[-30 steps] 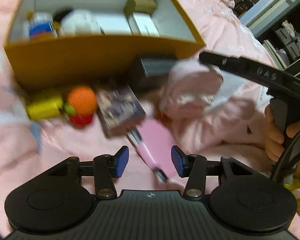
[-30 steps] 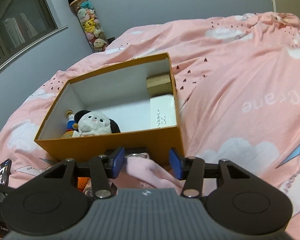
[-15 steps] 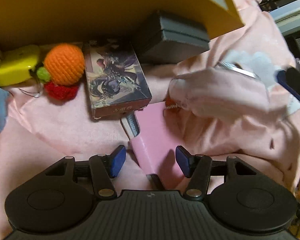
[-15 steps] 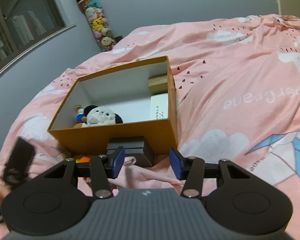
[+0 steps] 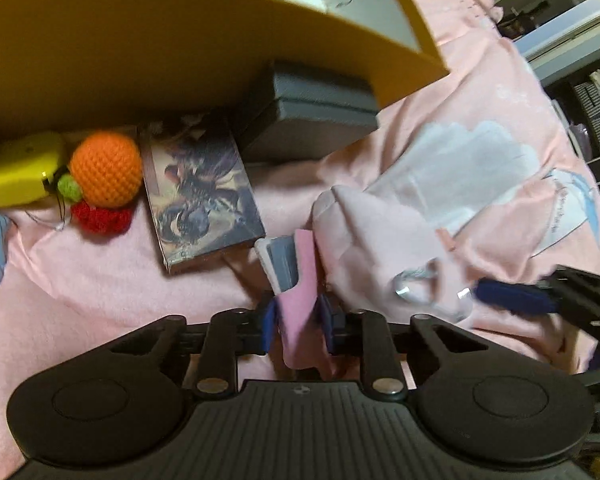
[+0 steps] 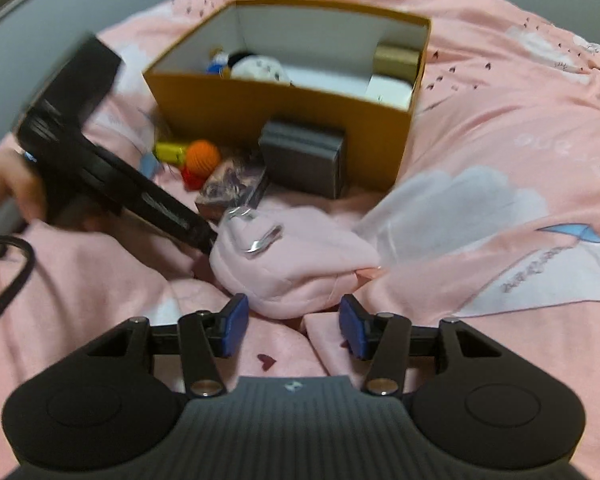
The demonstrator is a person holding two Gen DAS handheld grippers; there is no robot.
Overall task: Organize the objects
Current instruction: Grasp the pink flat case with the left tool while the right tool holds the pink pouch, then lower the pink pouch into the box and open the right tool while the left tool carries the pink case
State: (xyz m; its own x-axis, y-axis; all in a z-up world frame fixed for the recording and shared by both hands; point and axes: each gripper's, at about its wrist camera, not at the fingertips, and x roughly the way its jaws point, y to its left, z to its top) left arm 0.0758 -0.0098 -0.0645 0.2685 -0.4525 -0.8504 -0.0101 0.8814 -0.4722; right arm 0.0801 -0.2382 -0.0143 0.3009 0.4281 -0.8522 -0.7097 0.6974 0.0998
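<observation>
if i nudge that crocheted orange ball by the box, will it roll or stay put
The crocheted orange ball is round, so it would probably try to roll. But it seems attached to a green bit and a red crocheted piece, and it sits on soft bedding, so it likely would not go far. It looks soft and light.
</observation>
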